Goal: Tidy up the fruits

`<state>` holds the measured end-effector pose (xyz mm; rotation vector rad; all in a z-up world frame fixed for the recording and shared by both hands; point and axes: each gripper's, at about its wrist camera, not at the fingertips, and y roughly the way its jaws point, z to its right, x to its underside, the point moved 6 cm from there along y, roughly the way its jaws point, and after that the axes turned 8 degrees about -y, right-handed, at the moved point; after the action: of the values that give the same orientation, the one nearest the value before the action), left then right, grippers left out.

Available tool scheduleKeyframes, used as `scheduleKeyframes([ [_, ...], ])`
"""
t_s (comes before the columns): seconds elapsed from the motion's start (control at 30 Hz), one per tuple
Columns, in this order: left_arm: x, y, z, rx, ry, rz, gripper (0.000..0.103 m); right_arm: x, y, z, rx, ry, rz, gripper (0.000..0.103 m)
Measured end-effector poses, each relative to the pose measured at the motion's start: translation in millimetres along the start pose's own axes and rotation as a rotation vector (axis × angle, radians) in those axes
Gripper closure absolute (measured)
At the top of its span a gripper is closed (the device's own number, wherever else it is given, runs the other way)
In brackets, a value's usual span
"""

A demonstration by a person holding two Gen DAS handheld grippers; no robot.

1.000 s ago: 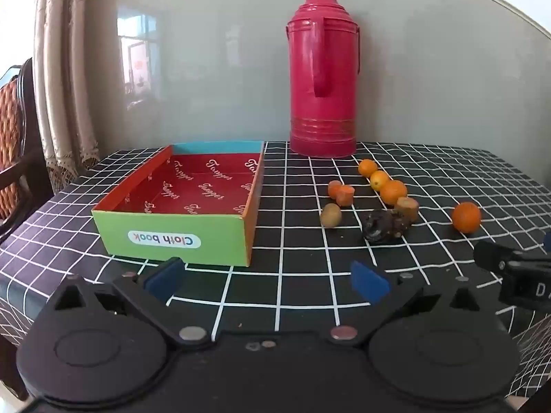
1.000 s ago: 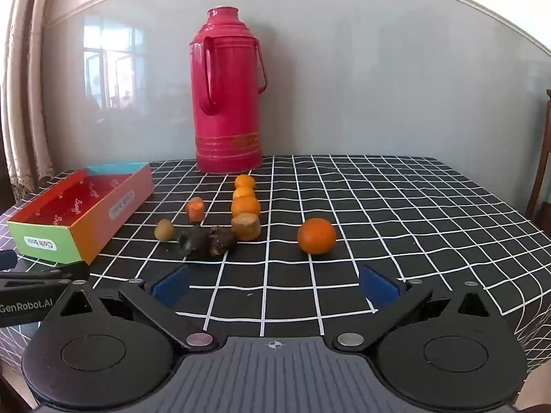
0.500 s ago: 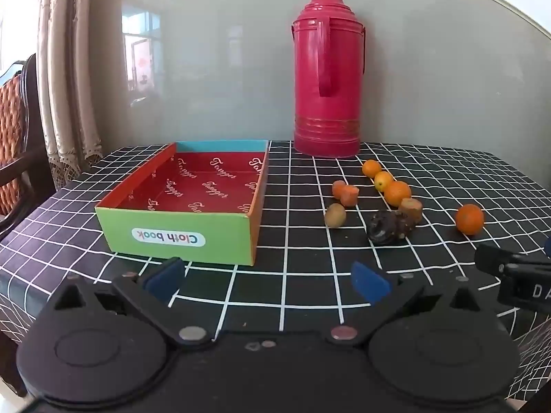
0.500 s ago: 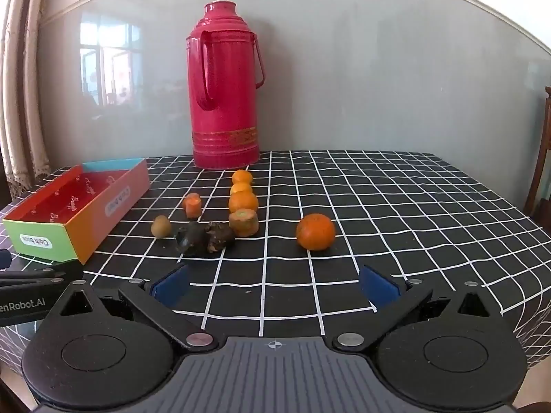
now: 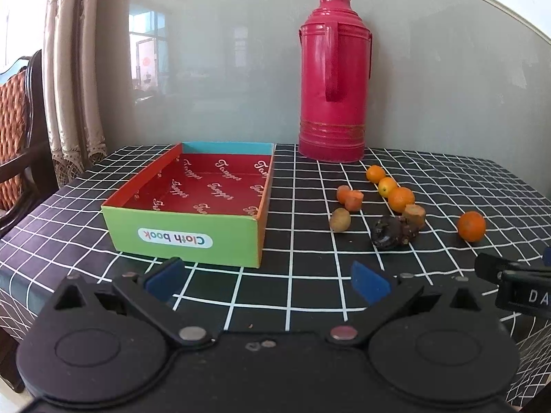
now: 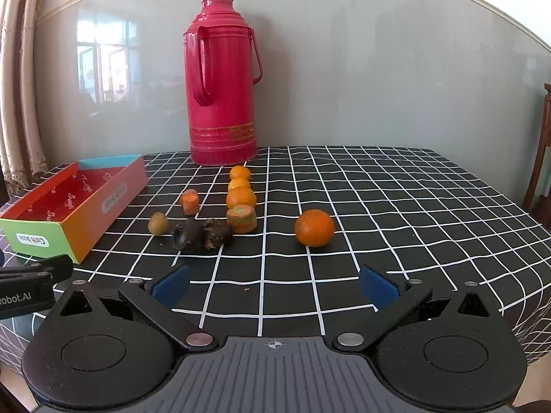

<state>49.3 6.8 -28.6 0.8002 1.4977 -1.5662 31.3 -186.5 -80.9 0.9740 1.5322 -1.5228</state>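
A shallow box (image 5: 193,203) (image 6: 69,206) with a red inside and a green front wall sits empty at the table's left. To its right lie several fruits: a lone orange (image 6: 314,228) (image 5: 471,226), a row of three small oranges (image 6: 240,197) (image 5: 401,199), two carrot pieces (image 6: 242,219) (image 6: 190,202), a small brown kiwi (image 6: 158,223) (image 5: 340,220) and a dark shrivelled fruit (image 6: 201,234) (image 5: 392,232). My left gripper (image 5: 267,280) is open, low over the front edge near the box. My right gripper (image 6: 273,284) is open, short of the fruits.
A tall red thermos (image 5: 334,79) (image 6: 222,82) stands at the back against a grey wall. The table wears a black cloth with a white grid (image 6: 396,199). A wooden chair (image 5: 17,130) and curtains are at the left. Each gripper's side shows in the other's view.
Both grippers have drifted slightly; in the left view the box and thermos have shifted a little right. Both stay open and no fruit has moved.
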Motion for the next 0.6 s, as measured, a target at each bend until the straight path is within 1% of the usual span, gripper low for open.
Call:
scheduleKeyframes([
  [0.6,-1.6,-4.8,-3.2,0.0,-0.013,0.016,0.006,-4.4,-6.9,-7.8,-0.019,-0.019,0.028,0.0],
])
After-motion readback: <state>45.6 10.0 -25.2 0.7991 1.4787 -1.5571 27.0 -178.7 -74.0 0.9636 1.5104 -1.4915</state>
